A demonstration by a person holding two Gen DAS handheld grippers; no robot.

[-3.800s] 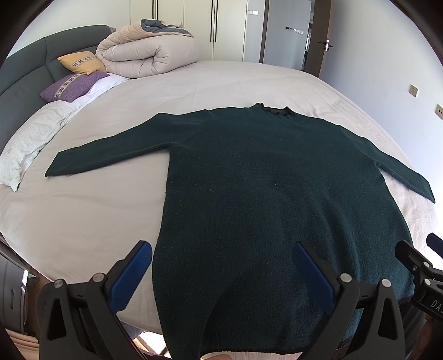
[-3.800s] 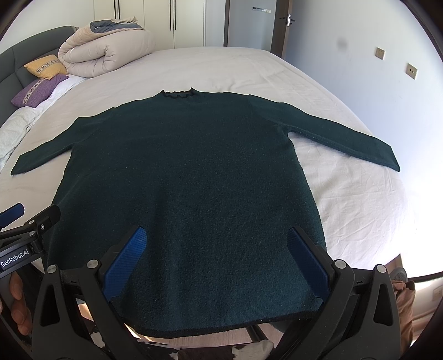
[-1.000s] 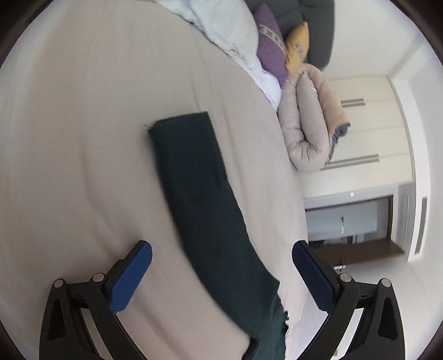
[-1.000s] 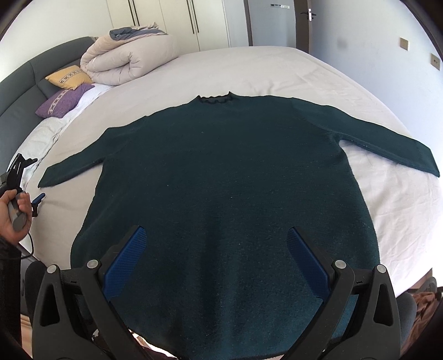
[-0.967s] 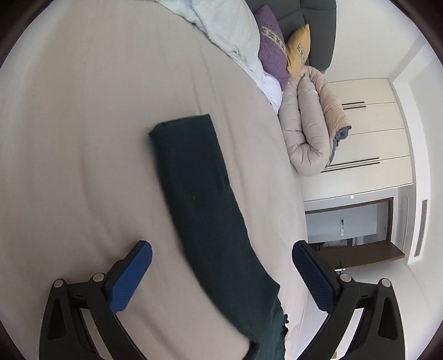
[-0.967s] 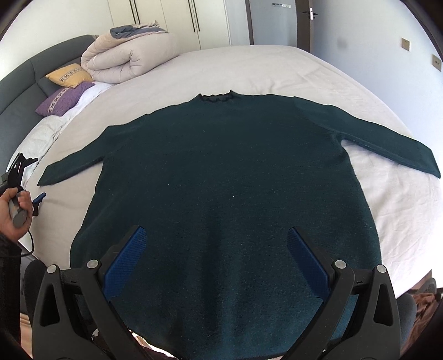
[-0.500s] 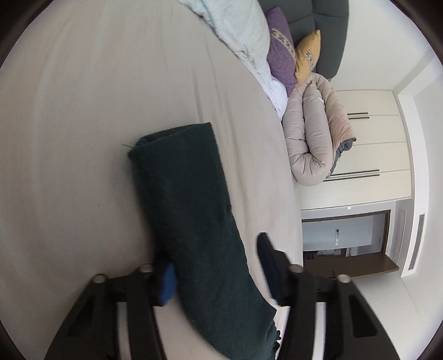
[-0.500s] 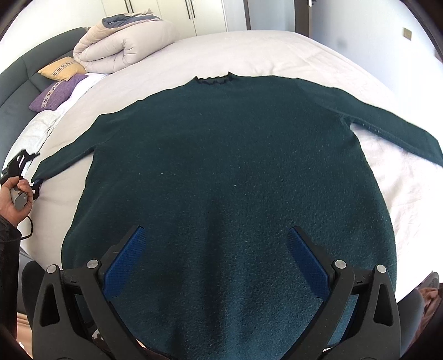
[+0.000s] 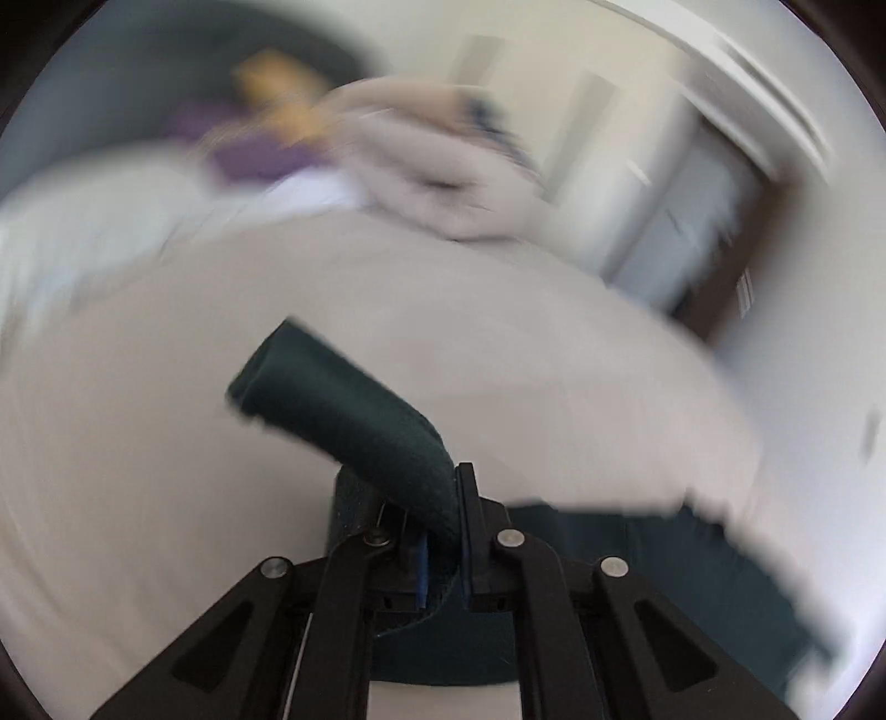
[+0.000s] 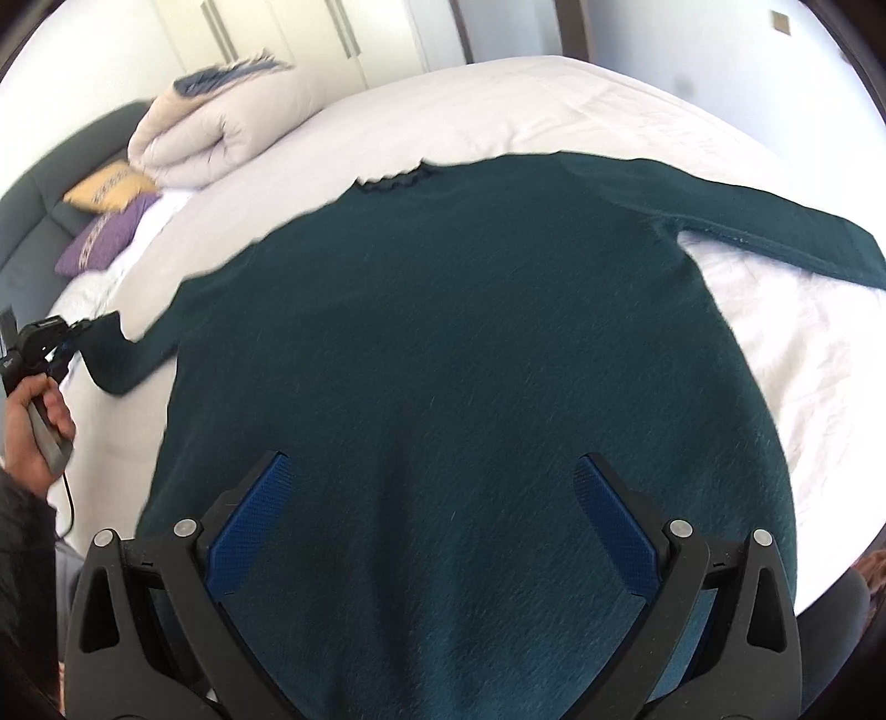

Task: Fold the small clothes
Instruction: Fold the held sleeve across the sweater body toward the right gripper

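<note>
A dark green long-sleeved sweater (image 10: 454, 343) lies flat, front up, on the white bed sheet (image 10: 554, 94). My left gripper (image 9: 443, 498) is shut on the sweater's left sleeve (image 9: 343, 410) near the cuff, and the cuff end sticks up past the pads. In the right wrist view, that left gripper (image 10: 61, 343) sits at the far left with a hand (image 10: 33, 421) around its handle, and the sleeve end (image 10: 116, 360) is raised off the sheet. My right gripper (image 10: 432, 465) hangs open over the sweater's lower body with nothing between its blue pads (image 10: 249, 520). The right sleeve (image 10: 803, 238) lies stretched out.
A rolled beige duvet (image 10: 221, 127) lies at the head of the bed, with a yellow pillow (image 10: 105, 188) and a purple pillow (image 10: 99, 238) against the grey headboard (image 10: 33, 210). White wardrobe doors (image 10: 288, 33) stand behind. The left wrist view is motion-blurred.
The left gripper closed on the left sleeve near the cuff and lifted it, and its view swung round. The right gripper moved in lower over the sweater's body and rolled slightly.
</note>
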